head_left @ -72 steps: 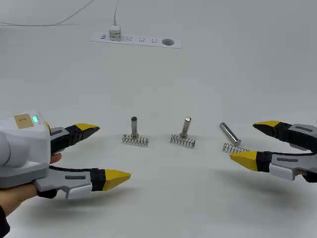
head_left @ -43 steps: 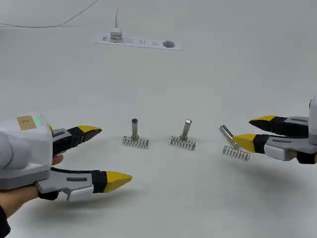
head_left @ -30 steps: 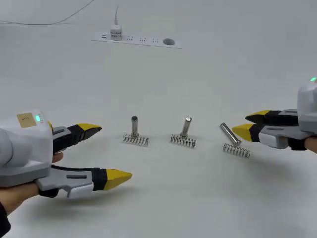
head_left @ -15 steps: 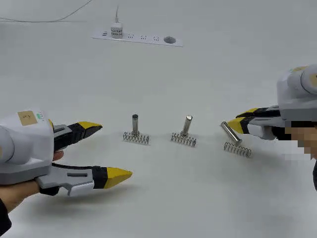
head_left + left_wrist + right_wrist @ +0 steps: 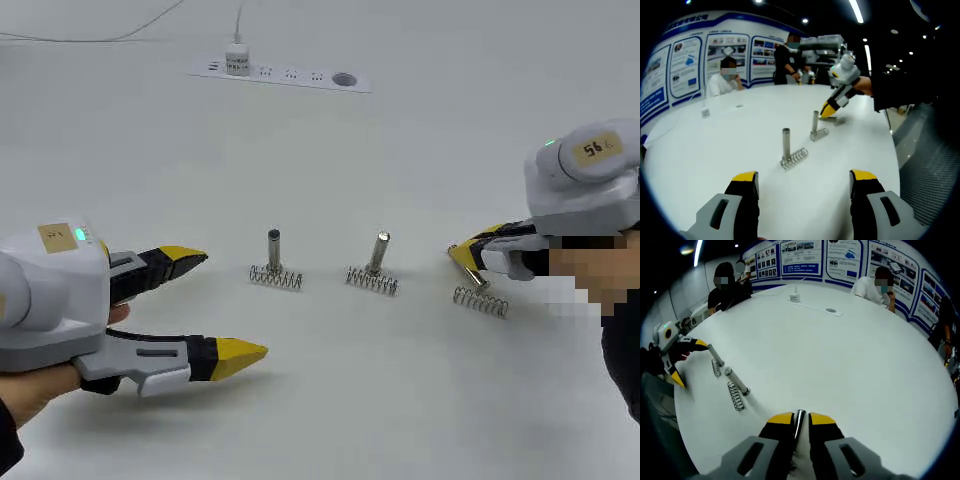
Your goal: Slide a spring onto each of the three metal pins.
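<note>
Three metal pins stand on the white table (image 5: pixel 400 150), each with a spring lying at its foot. The left pin (image 5: pixel 274 246) has a spring (image 5: pixel 276 277), and the middle pin (image 5: pixel 380 251) has a spring (image 5: pixel 372 282). My right gripper (image 5: pixel 463 254) is shut on the tilted right pin (image 5: pixel 479 281), whose spring (image 5: pixel 480 301) lies just in front. In the right gripper view the pin (image 5: pixel 799 417) sits between the yellow tips of that gripper (image 5: pixel 796 420). My left gripper (image 5: pixel 215 305) is open, left of the left pin and holding nothing. Its own view shows the left gripper (image 5: pixel 804 177) facing that pin (image 5: pixel 785 144).
A white power strip (image 5: pixel 280 74) with a plug and cable lies at the far side of the table. People sit at the table's far edge (image 5: pixel 882 282). The table's edge (image 5: pixel 892 145) runs close on the right in the left gripper view.
My right gripper has moved left to the right pin and closed on it. The left gripper has stayed where it was, open.
</note>
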Tool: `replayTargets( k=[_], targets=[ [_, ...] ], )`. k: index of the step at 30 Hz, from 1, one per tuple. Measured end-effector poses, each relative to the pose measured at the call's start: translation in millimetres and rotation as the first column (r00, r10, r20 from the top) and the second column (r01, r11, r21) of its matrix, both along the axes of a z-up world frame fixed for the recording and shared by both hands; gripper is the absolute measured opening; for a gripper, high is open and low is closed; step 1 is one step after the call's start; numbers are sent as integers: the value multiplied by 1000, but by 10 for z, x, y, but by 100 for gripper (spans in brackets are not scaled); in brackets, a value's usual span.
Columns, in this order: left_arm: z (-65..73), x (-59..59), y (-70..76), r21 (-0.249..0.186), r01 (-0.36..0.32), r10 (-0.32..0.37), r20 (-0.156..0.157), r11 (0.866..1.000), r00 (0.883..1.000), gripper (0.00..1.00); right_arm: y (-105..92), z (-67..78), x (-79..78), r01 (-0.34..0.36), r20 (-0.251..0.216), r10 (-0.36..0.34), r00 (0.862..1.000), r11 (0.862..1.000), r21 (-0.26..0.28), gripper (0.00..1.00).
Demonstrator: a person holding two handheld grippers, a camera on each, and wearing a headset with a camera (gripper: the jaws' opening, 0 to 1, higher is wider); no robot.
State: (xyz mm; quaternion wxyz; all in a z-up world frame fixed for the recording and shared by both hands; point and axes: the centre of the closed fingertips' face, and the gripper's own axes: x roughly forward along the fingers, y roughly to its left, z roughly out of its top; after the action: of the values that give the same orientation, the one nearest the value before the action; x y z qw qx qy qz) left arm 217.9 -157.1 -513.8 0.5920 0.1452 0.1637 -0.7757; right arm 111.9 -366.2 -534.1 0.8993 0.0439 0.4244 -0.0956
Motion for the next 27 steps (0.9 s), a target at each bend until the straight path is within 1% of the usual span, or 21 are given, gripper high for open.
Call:
replayTargets(
  k=[6, 14, 22, 27],
  targets=[
    [8, -6, -1, -1, 2, -2, 0, 1000, 1000, 75, -16, -41, 18, 15, -19, -15, 1000, 1000, 14, 11],
    [11, -9, 0, -1, 2, -2, -2, 1000, 1000, 75, -4, -92, 5, 27, -46, -26, 999, 999, 32, 10],
    [13, -20, -2, -1, 4, -4, -4, 1000, 1000, 75, -13, -96, 4, 31, -72, -29, 997, 999, 27, 10],
    [14, -24, -8, -1, 6, -6, -4, 1000, 1000, 75, 1, -97, 12, 29, -109, -28, 994, 1000, 3, 9]
  ],
)
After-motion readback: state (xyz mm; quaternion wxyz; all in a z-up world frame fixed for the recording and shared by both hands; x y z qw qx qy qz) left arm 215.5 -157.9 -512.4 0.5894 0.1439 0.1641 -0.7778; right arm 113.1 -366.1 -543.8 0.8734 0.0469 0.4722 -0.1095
